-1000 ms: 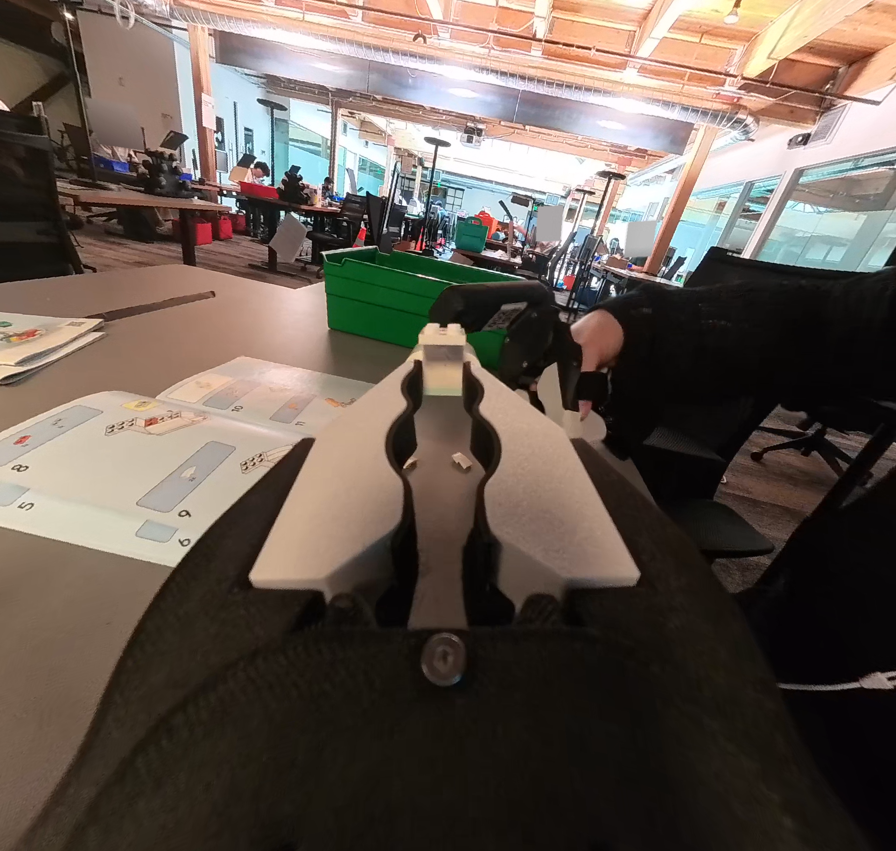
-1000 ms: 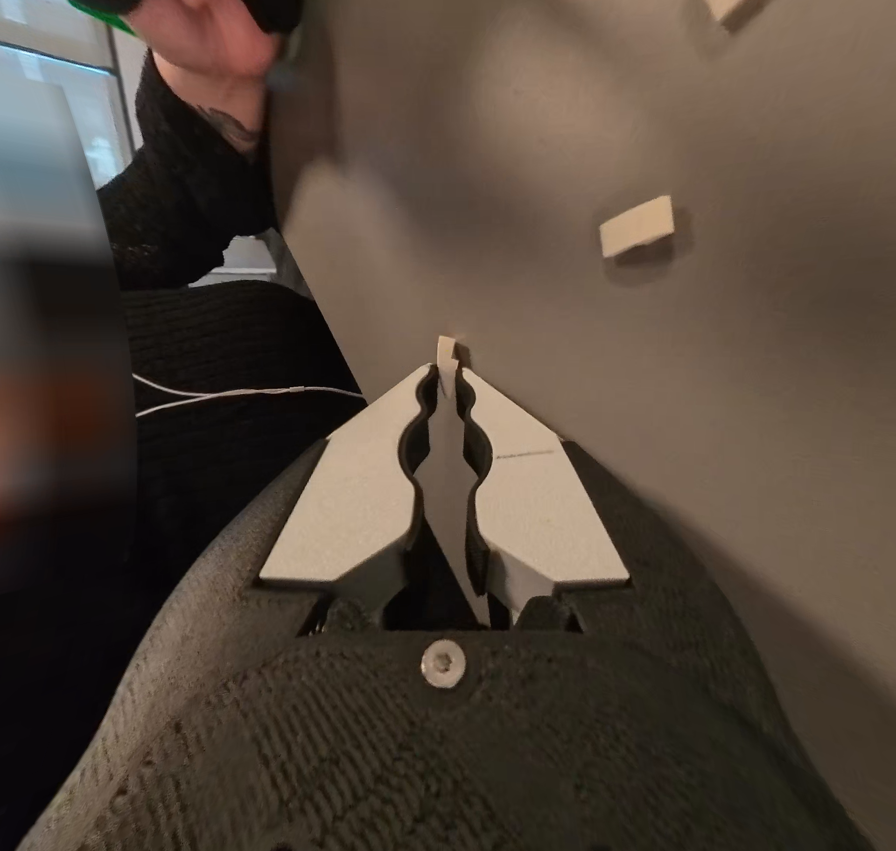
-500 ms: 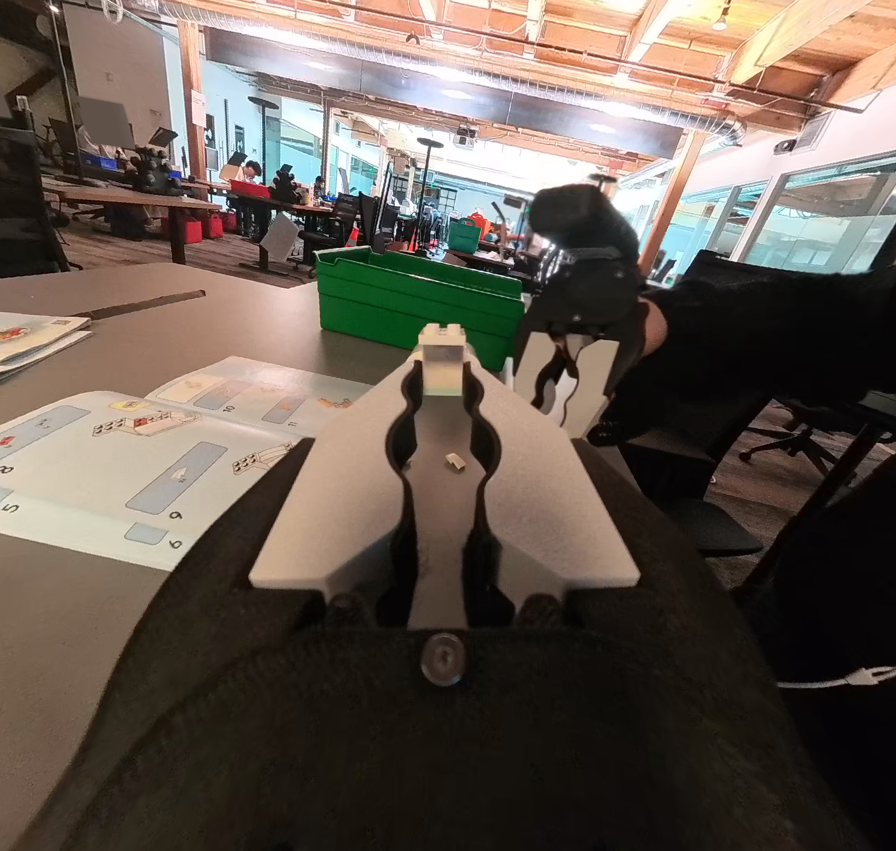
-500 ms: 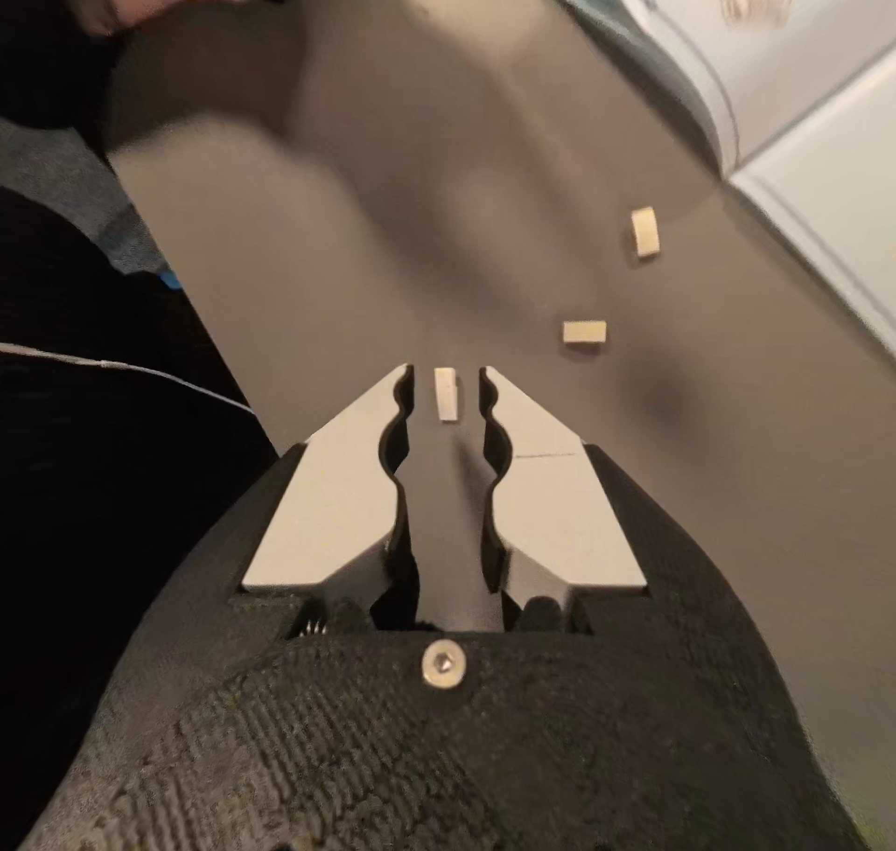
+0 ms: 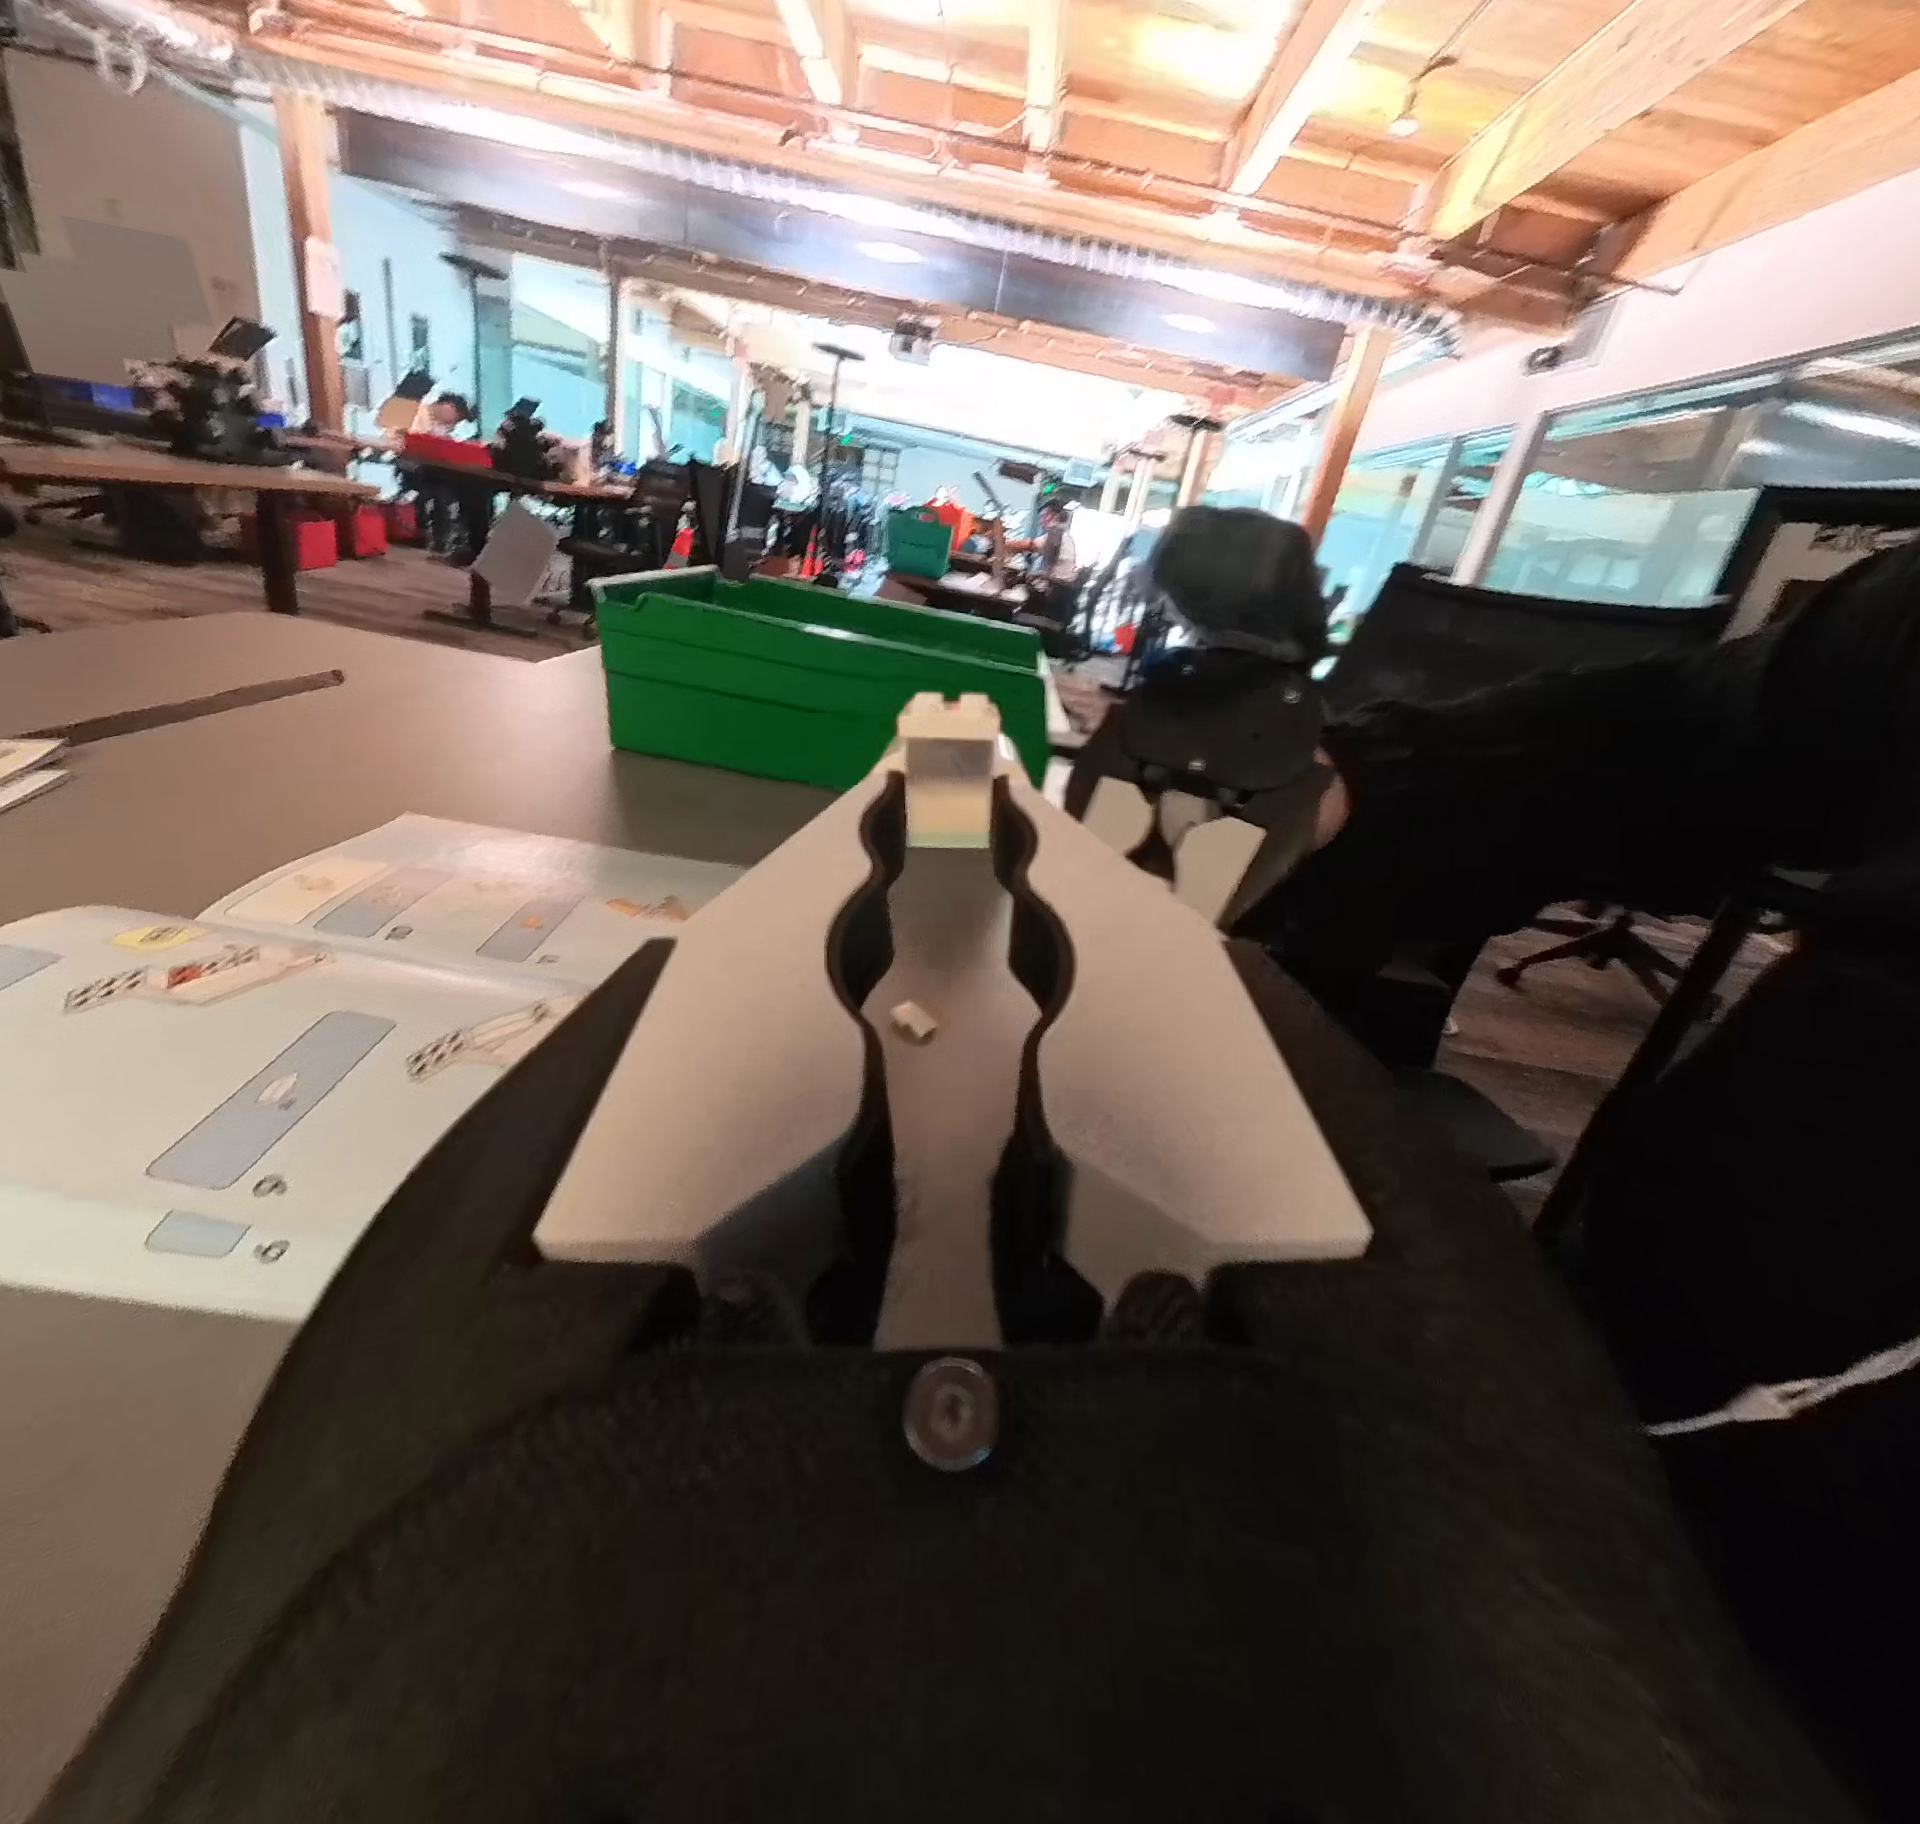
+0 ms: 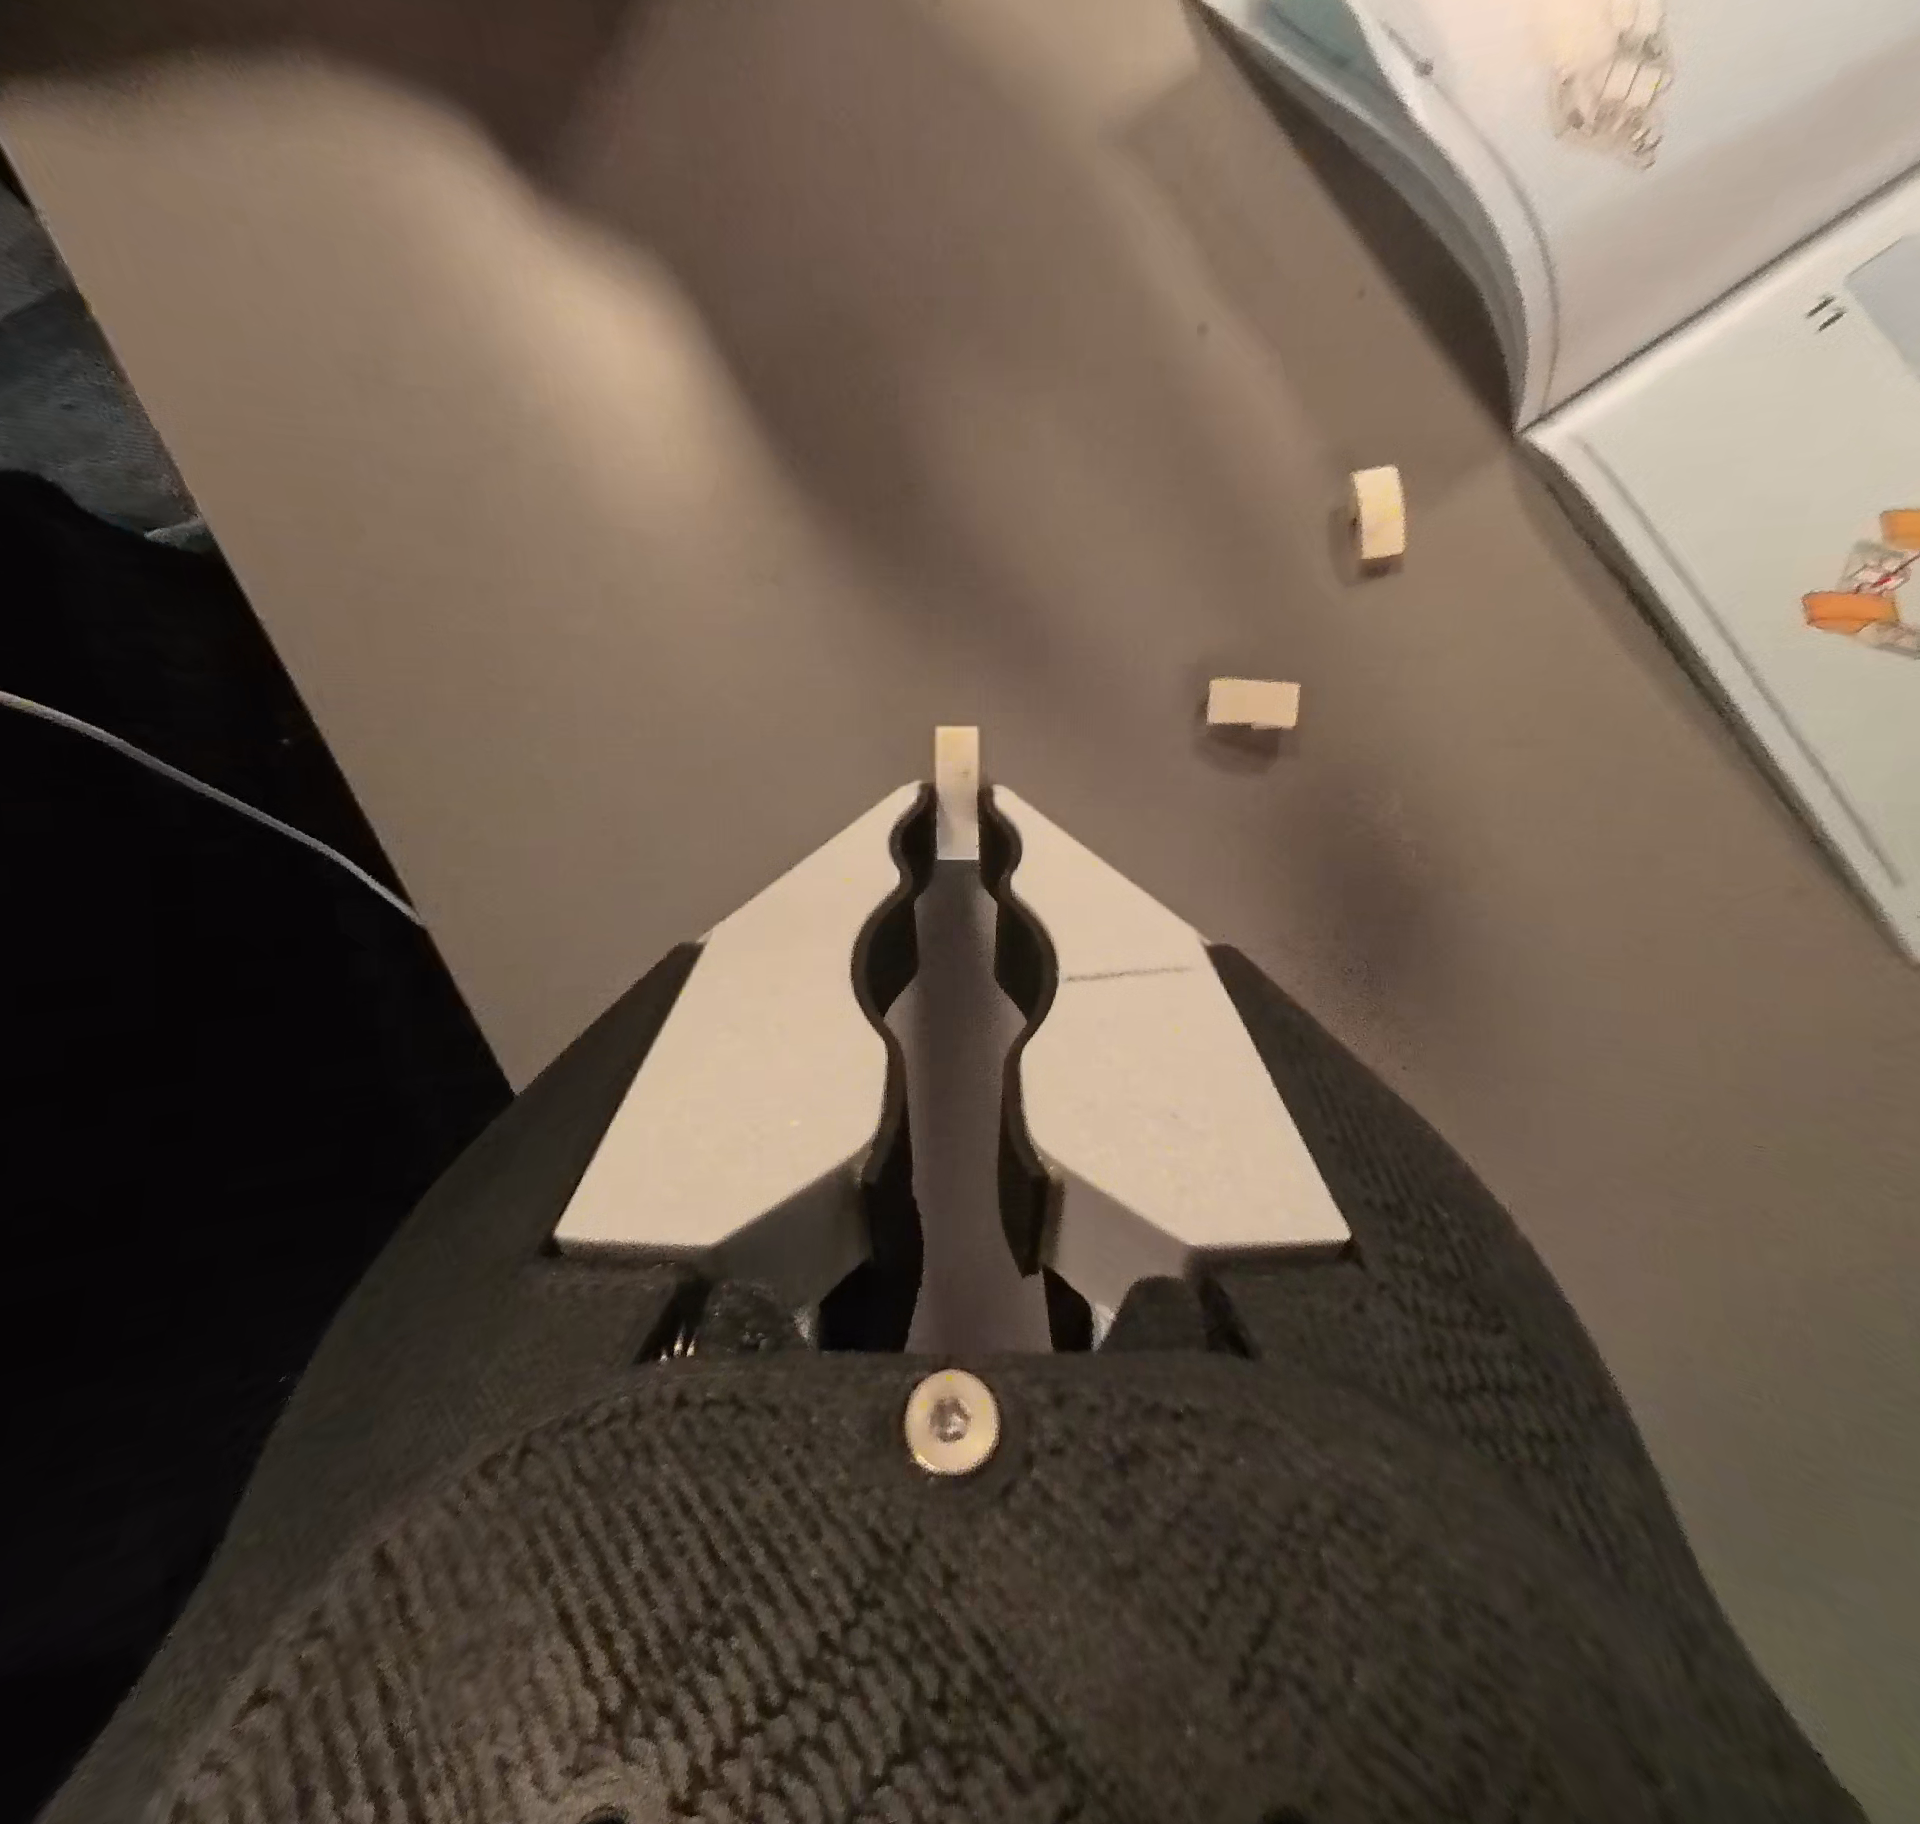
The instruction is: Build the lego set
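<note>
You are clamping a small white studded lego brick [image 5: 945, 775] in the left gripper [image 5: 948, 787], raised over the grey table [image 5: 416, 735], while the right gripper [image 6: 957, 806] is pinching a thin cream lego piece [image 6: 956, 787] edge-on. Two loose cream pieces [image 6: 1253, 705] are lying at its two o'clock, so you should be squaring the pinched piece to the studs before pressing.

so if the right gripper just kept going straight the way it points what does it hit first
Probably the grey tabletop. The right gripper points down at bare surface, with a small white piece between its tips. The two loose white pieces lie off to the right, outside that line.
</note>
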{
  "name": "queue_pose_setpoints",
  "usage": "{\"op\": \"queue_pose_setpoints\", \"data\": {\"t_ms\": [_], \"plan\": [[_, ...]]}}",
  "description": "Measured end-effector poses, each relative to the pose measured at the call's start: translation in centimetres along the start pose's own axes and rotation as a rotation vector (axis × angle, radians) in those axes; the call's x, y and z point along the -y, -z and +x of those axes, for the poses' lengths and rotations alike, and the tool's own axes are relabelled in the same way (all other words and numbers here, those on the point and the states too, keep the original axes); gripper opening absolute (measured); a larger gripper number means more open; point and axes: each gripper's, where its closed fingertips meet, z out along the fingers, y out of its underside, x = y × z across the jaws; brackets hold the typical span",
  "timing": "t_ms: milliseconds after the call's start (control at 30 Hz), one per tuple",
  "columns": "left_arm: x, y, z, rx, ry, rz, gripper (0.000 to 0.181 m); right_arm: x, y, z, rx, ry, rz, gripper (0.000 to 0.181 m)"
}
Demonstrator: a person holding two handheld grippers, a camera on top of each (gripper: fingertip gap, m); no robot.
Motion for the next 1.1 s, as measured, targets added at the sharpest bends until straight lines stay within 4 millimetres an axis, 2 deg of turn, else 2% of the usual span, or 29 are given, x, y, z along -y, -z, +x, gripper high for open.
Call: {"op": "queue_pose_setpoints", "data": {"t_ms": [67, 167, 233, 300, 400, 600, 767, 1100], "plan": [[0.5, 0.0, 0.9, -0.051, -0.011, 0.029, 0.015, 2.1, 1.2, 0.7, -0.035, 0.046, 0.077, 0.006], [0.4, -0.1, 1.9, -0.096, -0.041, 0.025, 0.015, 7.2, 4.7, 1.5, -0.094, 0.151, 0.239, 0.006], [0.1, -0.3, 2.1, -0.109, -0.054, 0.005, 0.015, 10.1, 6.9, 1.1, -0.082, 0.22, 0.324, 0.006], [-0.1, -0.4, 2.3, -0.12, -0.063, -0.009, 0.015, 12.0, 8.2, 0.3, -0.03, 0.264, 0.366, 0.006], [-0.3, -0.5, 2.6, -0.134, -0.067, -0.018, 0.015, 13.6, 8.6, -1.0, 0.061, 0.293, 0.378, 0.006], [-0.6, -0.6, 3.2, -0.174, -0.063, -0.027, 0.015, 14.0, 7.0, -1.6, 0.087, 0.348, 0.26, 0.006], [-0.7, -0.7, 3.5, -0.187, -0.068, -0.034, 0.015, 14.0, 6.3, -2.1, 0.137, 0.325, 0.199, 0.006], [-0.9, -0.8, 3.2, -0.176, -0.05, -0.042, 0.015, 13.8, 5.6, -1.8, 0.1, 0.309, 0.113, 0.006]]}}
